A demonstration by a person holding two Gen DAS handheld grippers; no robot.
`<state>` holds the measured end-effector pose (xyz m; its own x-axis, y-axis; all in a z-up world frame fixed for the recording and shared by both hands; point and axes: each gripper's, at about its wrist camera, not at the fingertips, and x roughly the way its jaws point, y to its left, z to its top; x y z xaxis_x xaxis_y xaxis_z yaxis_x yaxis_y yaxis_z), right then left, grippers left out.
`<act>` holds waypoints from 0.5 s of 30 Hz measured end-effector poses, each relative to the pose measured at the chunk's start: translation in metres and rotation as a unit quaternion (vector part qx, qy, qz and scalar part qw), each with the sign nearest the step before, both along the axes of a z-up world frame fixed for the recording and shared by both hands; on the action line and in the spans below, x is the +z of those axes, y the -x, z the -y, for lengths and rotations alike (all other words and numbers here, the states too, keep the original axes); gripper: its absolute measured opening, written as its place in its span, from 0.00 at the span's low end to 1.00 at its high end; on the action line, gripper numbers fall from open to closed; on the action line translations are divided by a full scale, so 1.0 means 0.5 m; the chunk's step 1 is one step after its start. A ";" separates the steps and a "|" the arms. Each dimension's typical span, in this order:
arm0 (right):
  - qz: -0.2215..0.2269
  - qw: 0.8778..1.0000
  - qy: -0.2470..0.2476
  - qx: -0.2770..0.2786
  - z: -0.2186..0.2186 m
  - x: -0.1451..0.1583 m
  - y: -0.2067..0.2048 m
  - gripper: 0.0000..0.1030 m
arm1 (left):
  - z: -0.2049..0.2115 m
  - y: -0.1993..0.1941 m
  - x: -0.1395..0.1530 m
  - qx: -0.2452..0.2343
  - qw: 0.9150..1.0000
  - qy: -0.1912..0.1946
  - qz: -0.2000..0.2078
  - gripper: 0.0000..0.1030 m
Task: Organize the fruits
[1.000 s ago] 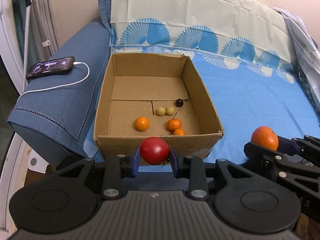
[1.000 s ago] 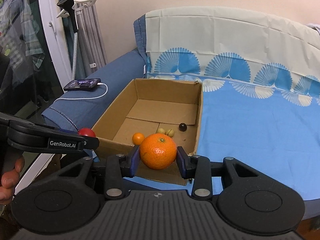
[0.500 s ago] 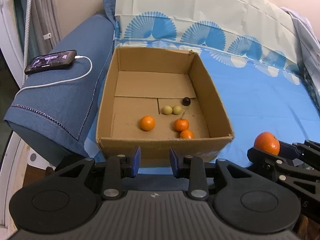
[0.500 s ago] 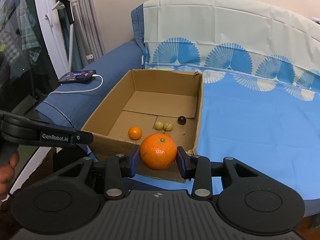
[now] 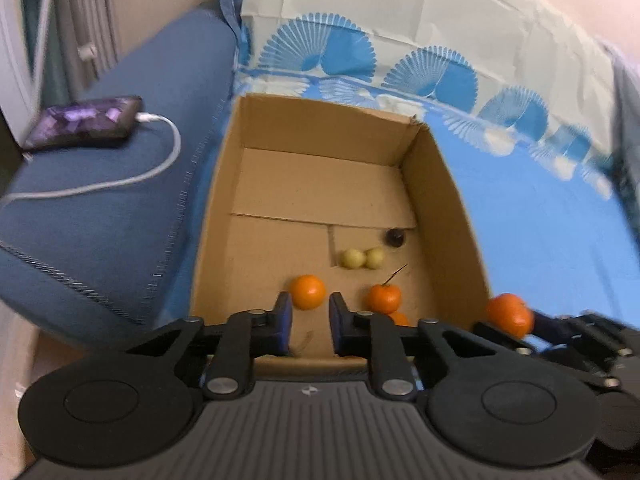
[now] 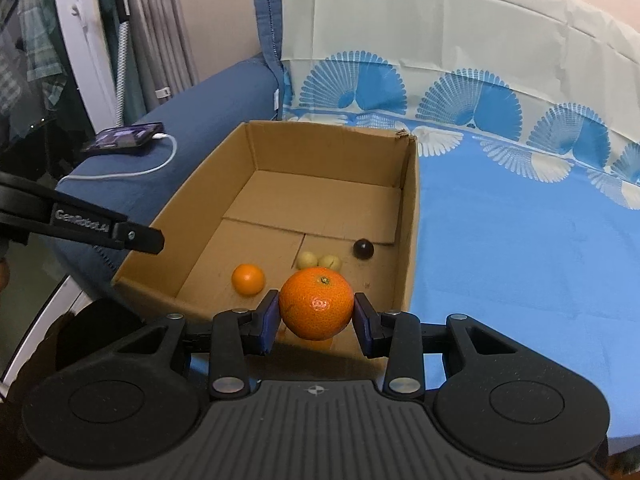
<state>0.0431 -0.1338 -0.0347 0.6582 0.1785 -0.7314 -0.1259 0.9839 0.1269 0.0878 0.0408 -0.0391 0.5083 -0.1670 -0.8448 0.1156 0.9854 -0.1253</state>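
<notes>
So the left hand-held gripper (image 5: pixel 310 326) is sitting over the near edge of the cardboard box (image 5: pixel 448 208) with nothing in it. A second ago it was carrying a small red fruit; half a second ago that fruit was already gone, and the jaws have just been closing, ending up together on air. I can't spot the red fruit anywhere in the box now, so where it ended up is anyone's guess.

Meanwhile the right hand-held gripper (image 6: pixel 315 318) is clamping the big orange (image 6: pixel 316 305) and hanging it over the box's near right corner, closer in than before. Down on the box floor, a small orange (image 6: pixel 248 279), two yellowish fruits (image 6: pixel 318 261) and a dark round one (image 6: pixel 363 249) are already sitting. Looks like the big orange is next to go in, pending a release.
</notes>
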 end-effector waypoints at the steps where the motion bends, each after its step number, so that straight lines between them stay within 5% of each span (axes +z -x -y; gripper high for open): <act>1: 0.002 1.000 -0.002 -0.001 0.000 0.000 -0.009 0.39 | -0.007 -0.012 -0.003 0.005 1.000 0.008 -0.002 0.19; 15: 0.012 0.999 -0.023 -0.022 0.041 -0.024 -0.076 0.39 | -0.039 -0.084 -0.040 0.029 0.999 -0.013 -0.023 0.20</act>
<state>0.0812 -0.1545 -0.0467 0.6829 0.1830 -0.7072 -0.0869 0.9816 0.1701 0.1298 0.0603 -0.0591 0.4778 -0.1161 -0.8708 0.0532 0.9932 -0.1032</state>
